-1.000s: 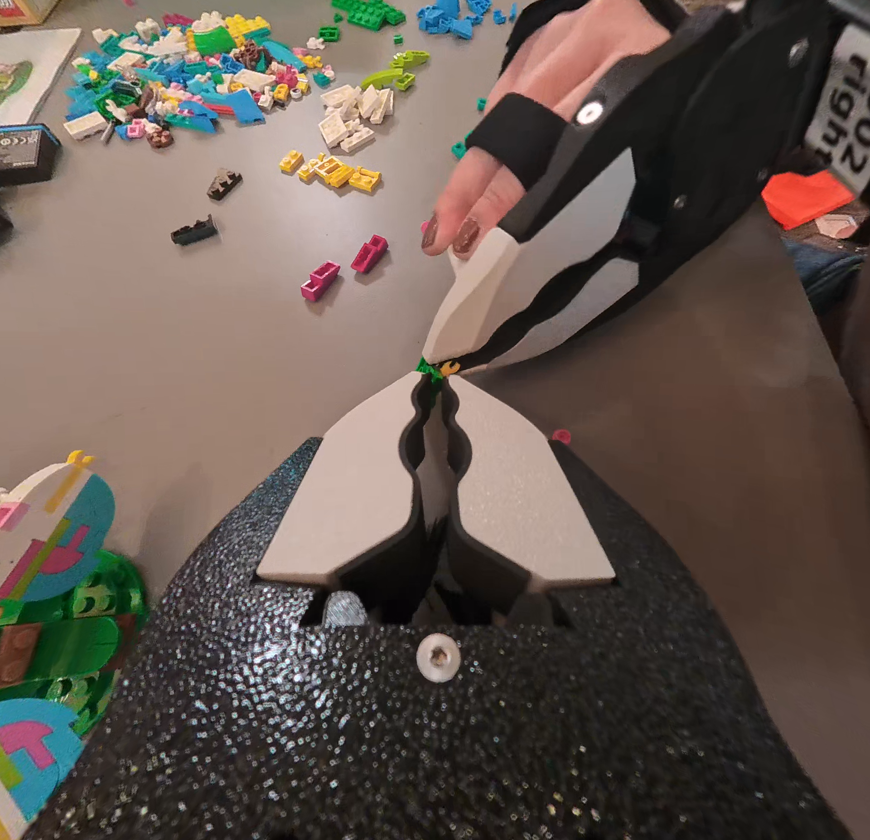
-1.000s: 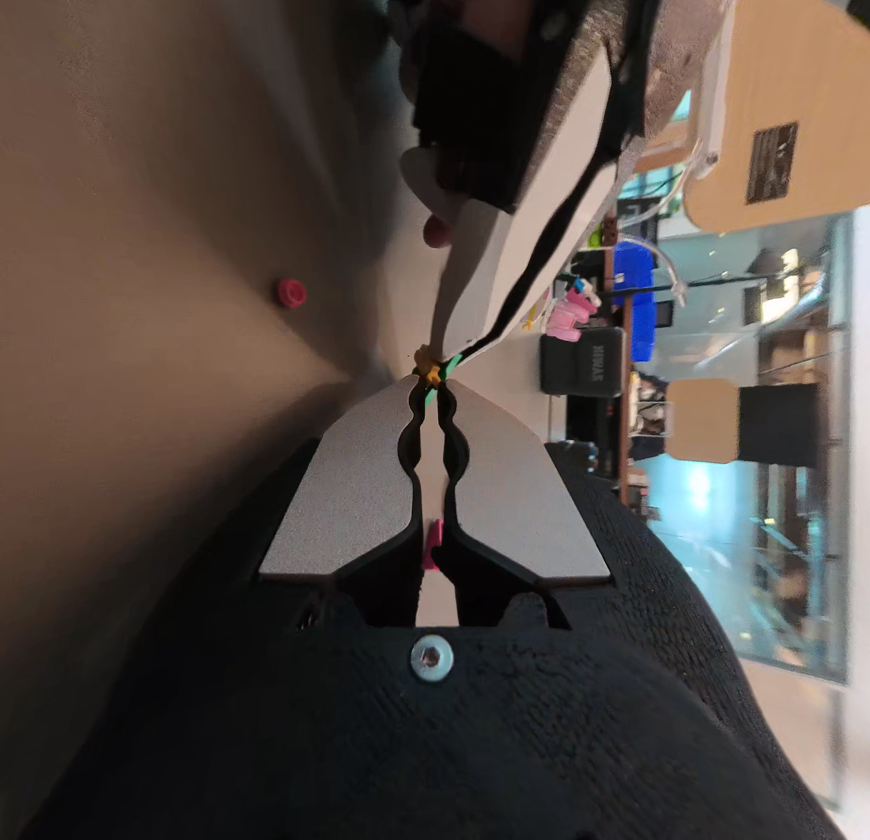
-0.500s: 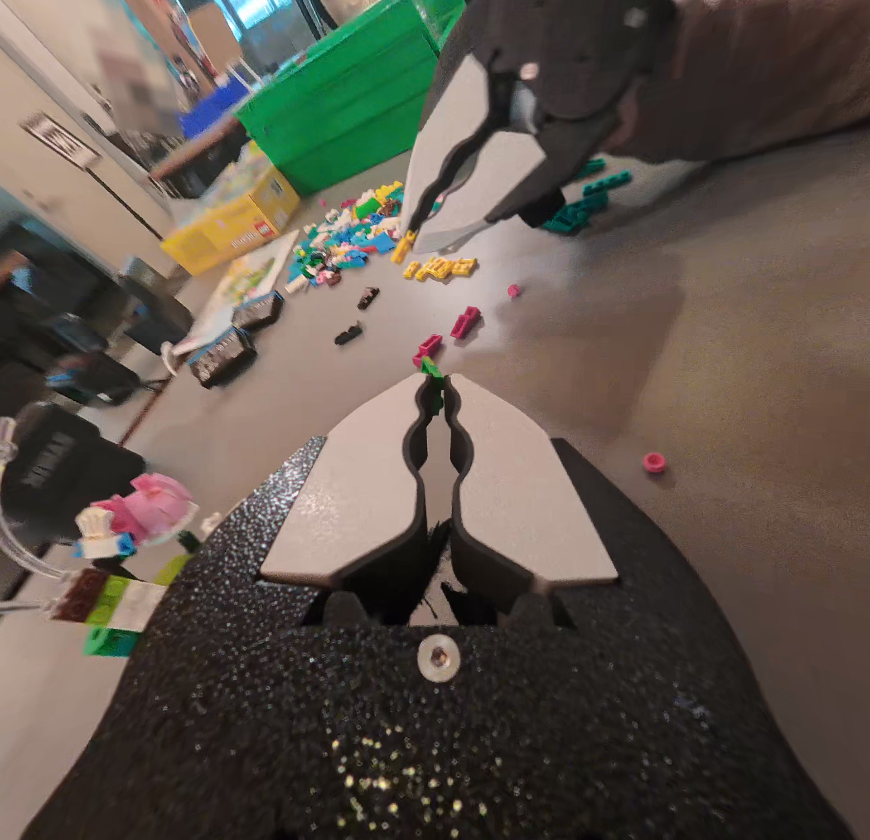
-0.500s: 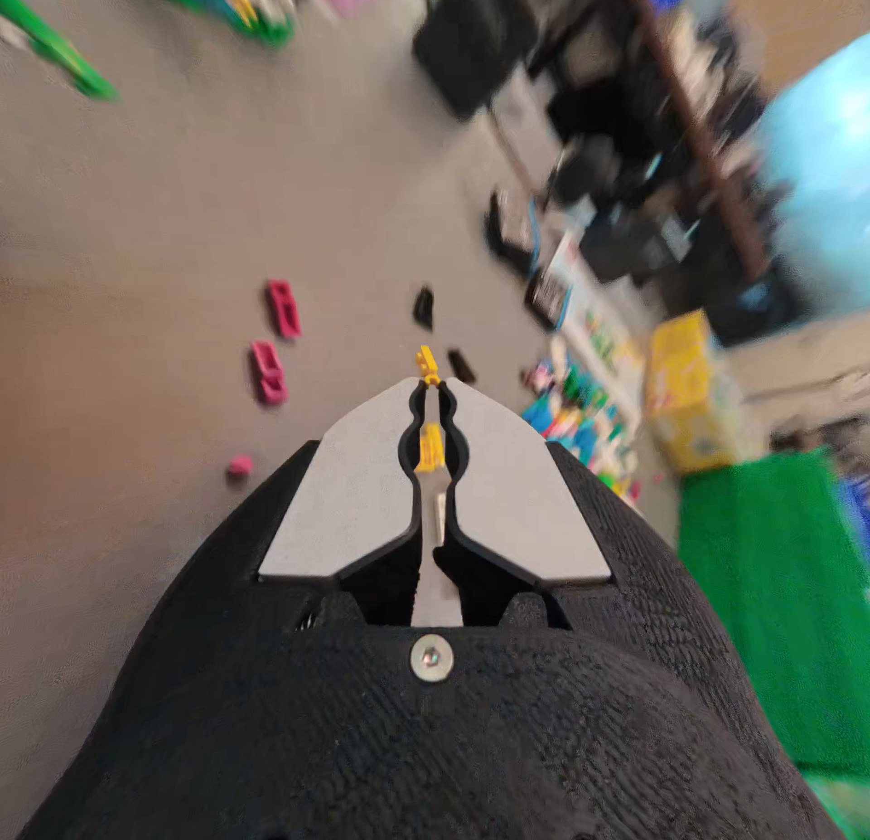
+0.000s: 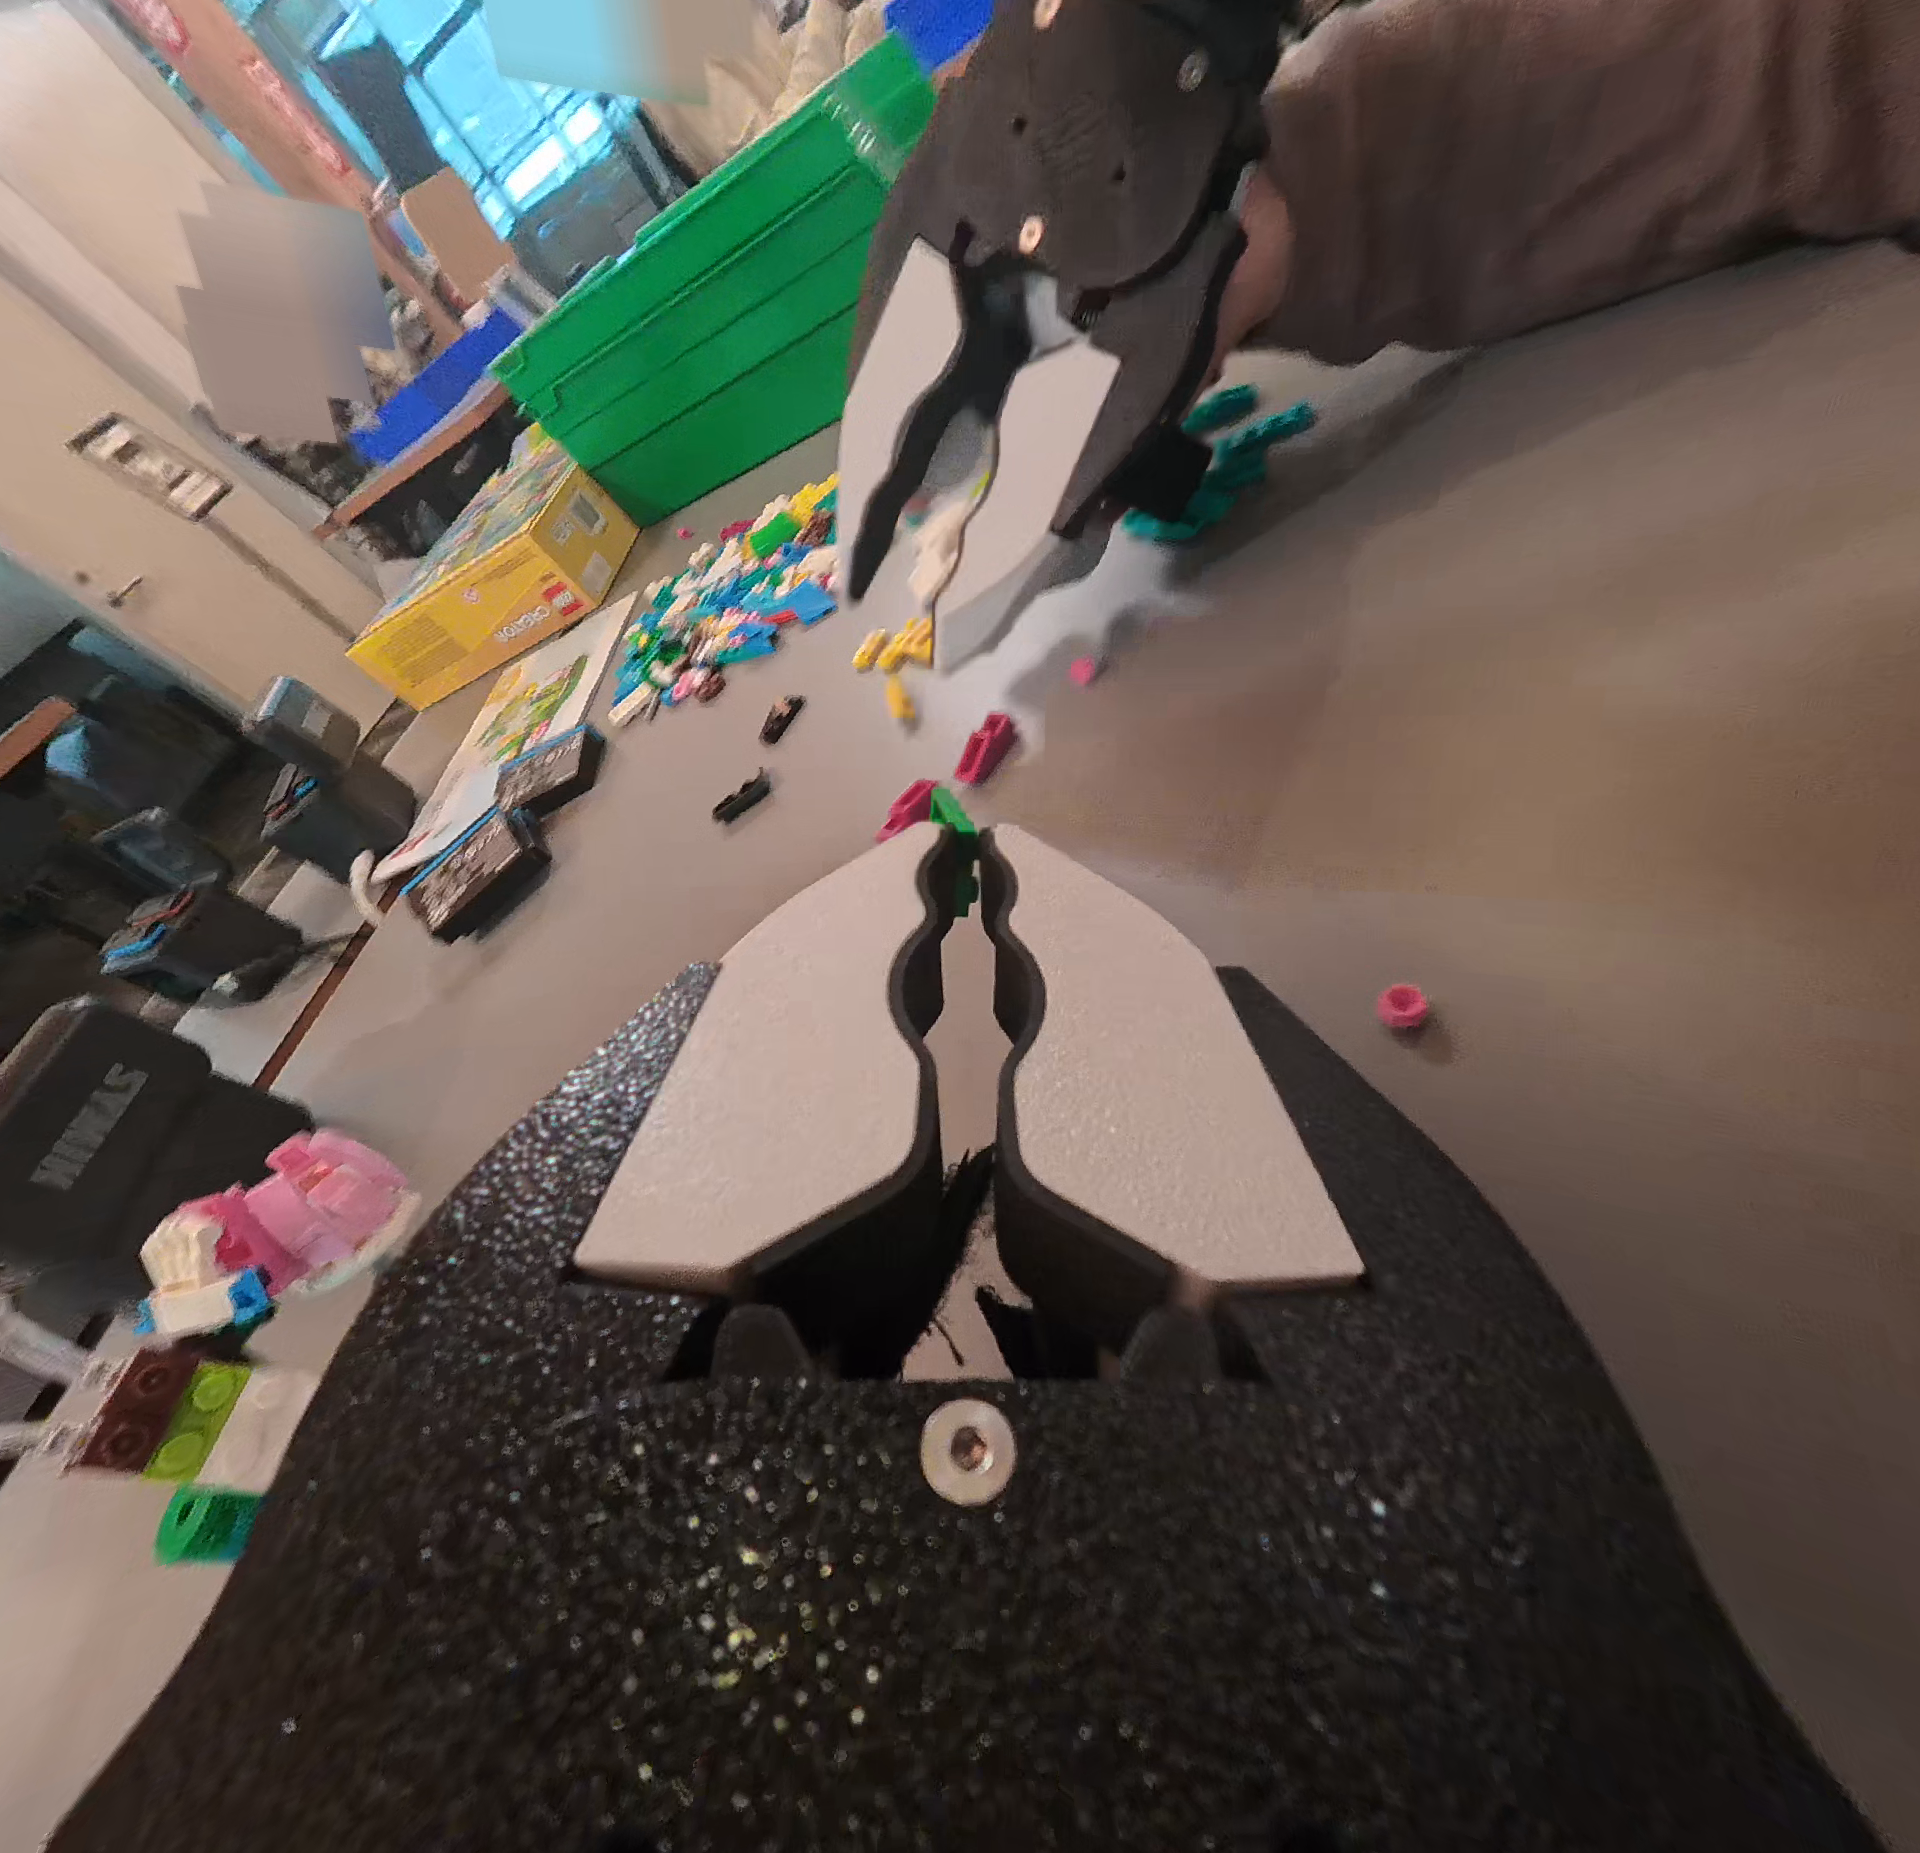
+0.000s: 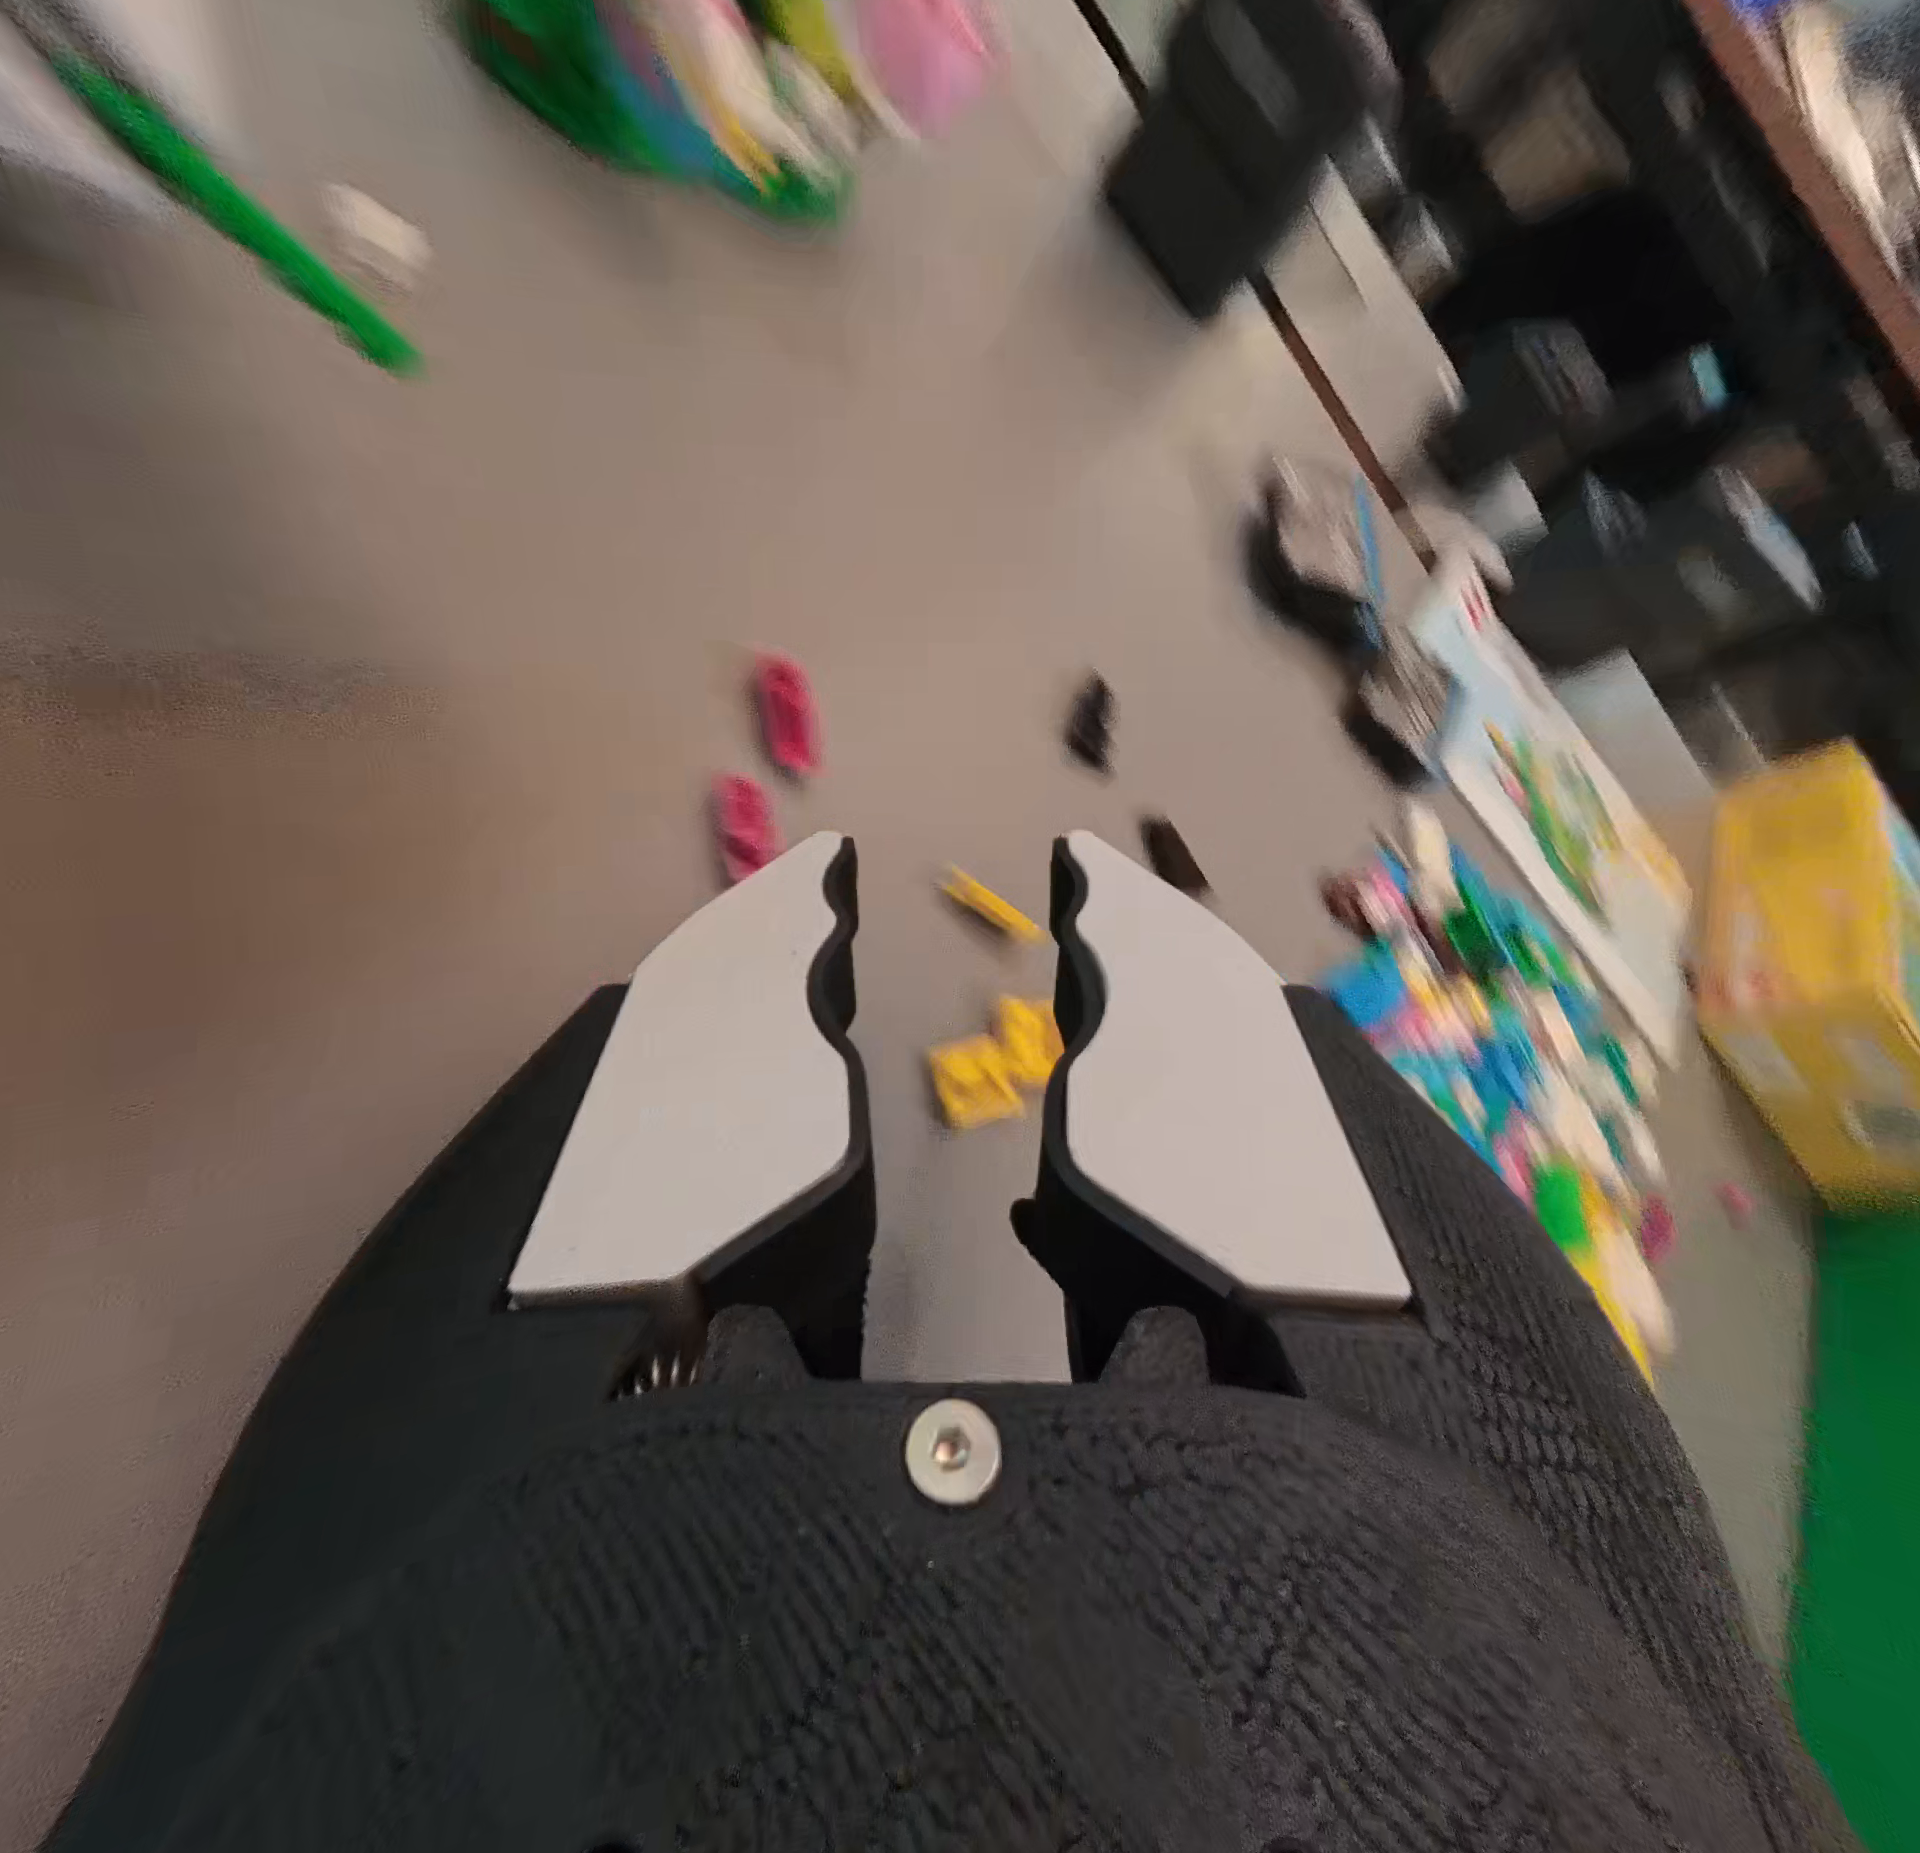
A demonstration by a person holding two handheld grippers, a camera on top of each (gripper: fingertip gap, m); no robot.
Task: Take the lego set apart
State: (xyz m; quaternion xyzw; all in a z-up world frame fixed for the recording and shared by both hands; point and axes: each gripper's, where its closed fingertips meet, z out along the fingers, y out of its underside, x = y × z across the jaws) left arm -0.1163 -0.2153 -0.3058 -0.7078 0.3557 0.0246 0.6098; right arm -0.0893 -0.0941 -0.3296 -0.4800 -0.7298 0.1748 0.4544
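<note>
My left gripper [image 5: 964, 837] is shut on a small green lego piece [image 5: 954, 816], which sticks out past the fingertips above the grey table [image 5: 1455, 764]. My right gripper [image 6: 954, 847] is open with nothing between its pads. A small yellow piece [image 6: 987, 904] shows blurred in the gap, loose over the table. In the left wrist view the right gripper [image 5: 902, 619] hangs open over the small yellow bricks [image 5: 899, 645], and the yellow piece [image 5: 899, 700] is just below it.
A pile of loose bricks [image 5: 727, 598], two magenta bricks [image 5: 987, 749], black pieces [image 5: 743, 795] and a pink stud [image 5: 1403, 1005] lie on the table. A yellow box [image 5: 499, 588], a booklet [image 5: 520, 723] and green bins [image 5: 707, 317] stand behind. The part-built set [image 5: 260, 1242] is at the lower left.
The right gripper pulled the yellow piece off the green one, carried it toward the yellow bricks, then opened and let it go. The left gripper kept the green piece.
</note>
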